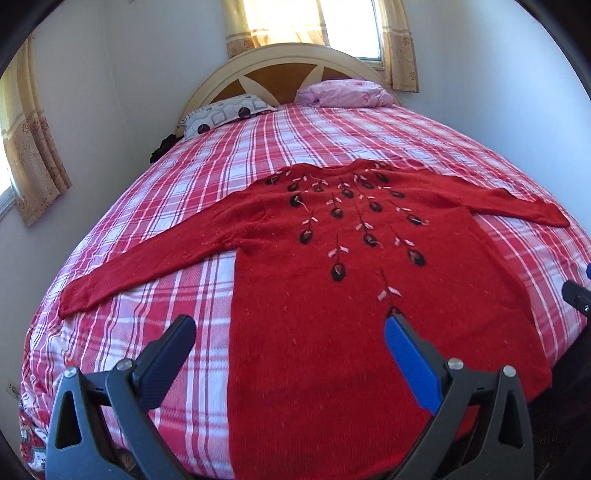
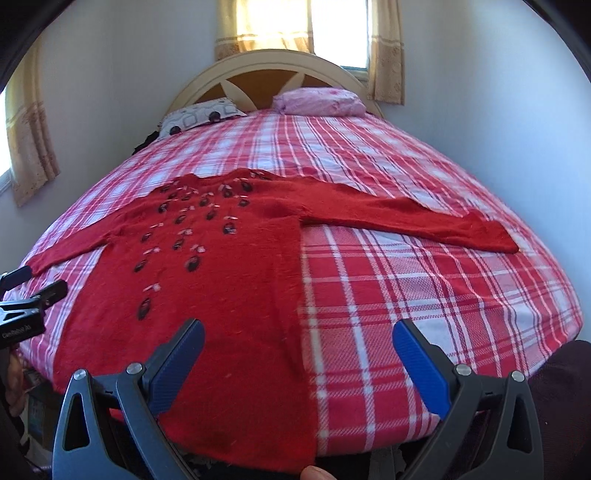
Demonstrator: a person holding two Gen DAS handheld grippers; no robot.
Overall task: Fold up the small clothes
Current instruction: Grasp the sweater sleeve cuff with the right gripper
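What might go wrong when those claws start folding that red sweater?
The sweater hem lies at the bed edge, so a tug may slide it off. The fuzzy knit and sewn-on trims might snag on a claw. Both claws, left and right, are open; a pinch may catch the plaid sheet too.

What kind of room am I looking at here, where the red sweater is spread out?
Most likely a bedroom in a home. The red sweater lies flat on a bed with a plaid sheet, there are two pillows against an arched headboard, and curtained windows are set in the walls.
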